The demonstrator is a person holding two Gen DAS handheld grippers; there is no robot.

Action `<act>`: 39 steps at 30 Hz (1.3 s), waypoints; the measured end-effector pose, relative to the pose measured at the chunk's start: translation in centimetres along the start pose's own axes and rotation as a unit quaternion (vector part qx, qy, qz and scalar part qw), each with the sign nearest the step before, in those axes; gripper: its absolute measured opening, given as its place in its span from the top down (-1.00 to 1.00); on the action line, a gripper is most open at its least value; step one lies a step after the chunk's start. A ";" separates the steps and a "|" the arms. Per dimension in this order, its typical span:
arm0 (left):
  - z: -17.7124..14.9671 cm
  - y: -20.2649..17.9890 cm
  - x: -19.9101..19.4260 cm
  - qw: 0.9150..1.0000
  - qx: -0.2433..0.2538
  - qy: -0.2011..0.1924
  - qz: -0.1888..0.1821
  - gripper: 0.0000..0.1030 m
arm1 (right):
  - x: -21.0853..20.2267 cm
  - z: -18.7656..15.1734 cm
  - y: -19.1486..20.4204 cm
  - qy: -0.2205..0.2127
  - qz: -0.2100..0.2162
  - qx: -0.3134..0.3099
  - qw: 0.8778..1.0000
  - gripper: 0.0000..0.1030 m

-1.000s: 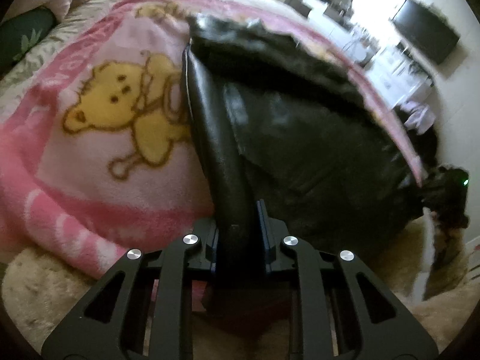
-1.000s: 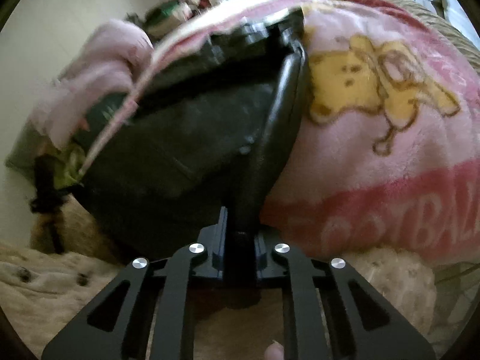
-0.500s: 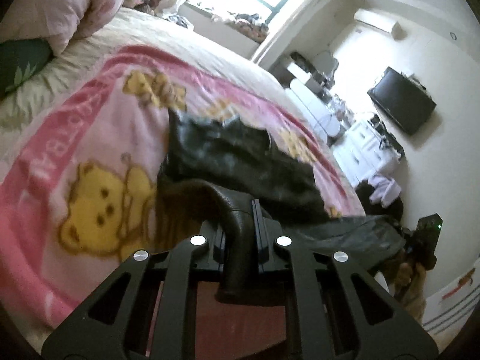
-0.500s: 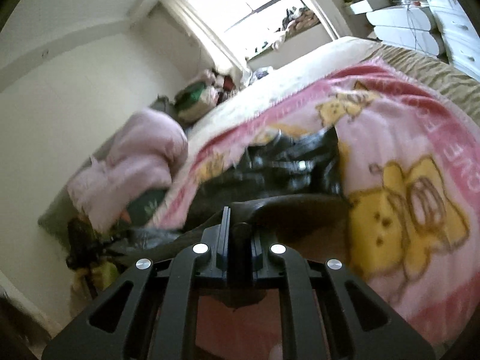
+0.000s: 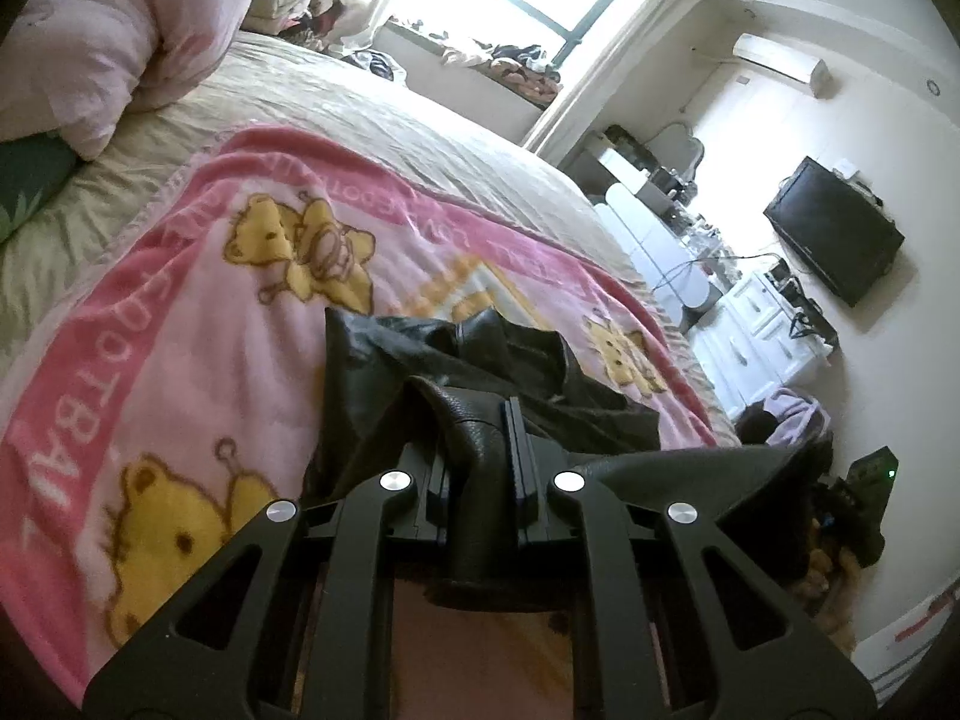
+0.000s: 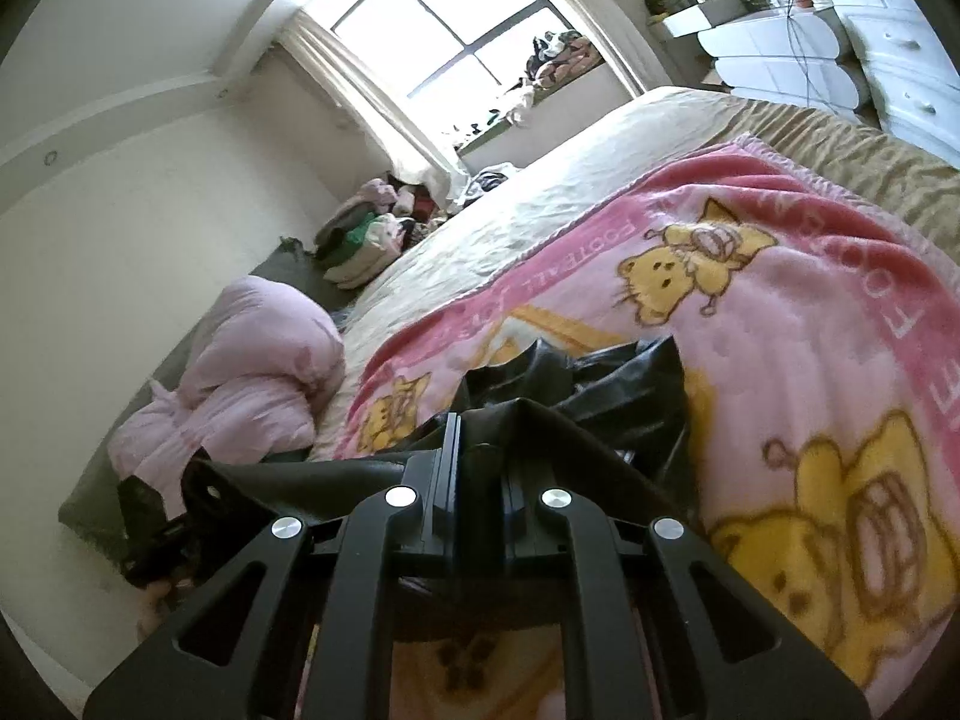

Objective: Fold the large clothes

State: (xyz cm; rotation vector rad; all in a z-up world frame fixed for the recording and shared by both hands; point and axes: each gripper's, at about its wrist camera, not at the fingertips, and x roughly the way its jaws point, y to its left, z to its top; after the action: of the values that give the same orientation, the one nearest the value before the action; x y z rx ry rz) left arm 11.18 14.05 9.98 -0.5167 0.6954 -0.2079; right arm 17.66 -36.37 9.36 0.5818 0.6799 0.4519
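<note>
Black leather garment (image 5: 480, 360): far part lies crumpled on pink bear blanket (image 5: 198, 324), near edge lifted off blanket and stretched between both grippers. Left gripper (image 5: 480, 450): jaws clamped on a fold of garment edge. Right gripper (image 6: 477, 468): jaws clamped on garment edge too. Pink quilt (image 6: 252, 372) bundled beyond blanket's edge, by wall.

A black leather garment (image 5: 480, 360) is seen crumpled on the pink bear-print blanket (image 5: 198, 324), its near edge lifted clear and stretched taut sideways.
</note>
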 end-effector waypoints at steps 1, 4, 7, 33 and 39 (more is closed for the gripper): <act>0.5 0.1 0.7 1.000 -0.003 0.003 0.004 0.85 | 0.6 0.3 -0.1 0.004 -0.004 -0.002 1.000 0.82; 1.6 0.4 2.4 1.000 -0.004 0.018 0.010 0.85 | 2.7 1.3 -0.6 0.016 -0.016 -0.001 1.000 0.82; 2.7 1.2 4.6 0.999 -0.014 0.040 0.013 0.84 | 4.9 2.2 -1.5 0.031 -0.027 0.008 0.999 0.81; 3.6 5.5 12.9 0.994 -0.067 0.085 0.020 0.36 | 13.5 3.7 -7.6 0.053 -0.097 0.076 0.991 -0.07; 4.9 4.5 10.3 0.999 -0.040 0.027 0.017 0.12 | 12.3 4.6 -6.0 0.021 -0.119 0.006 0.993 -0.24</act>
State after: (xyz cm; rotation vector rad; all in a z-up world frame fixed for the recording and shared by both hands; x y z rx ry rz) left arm 22.23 16.13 5.05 -0.5764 0.7676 -0.1633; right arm 30.56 -35.59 2.93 0.4969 0.7829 0.2379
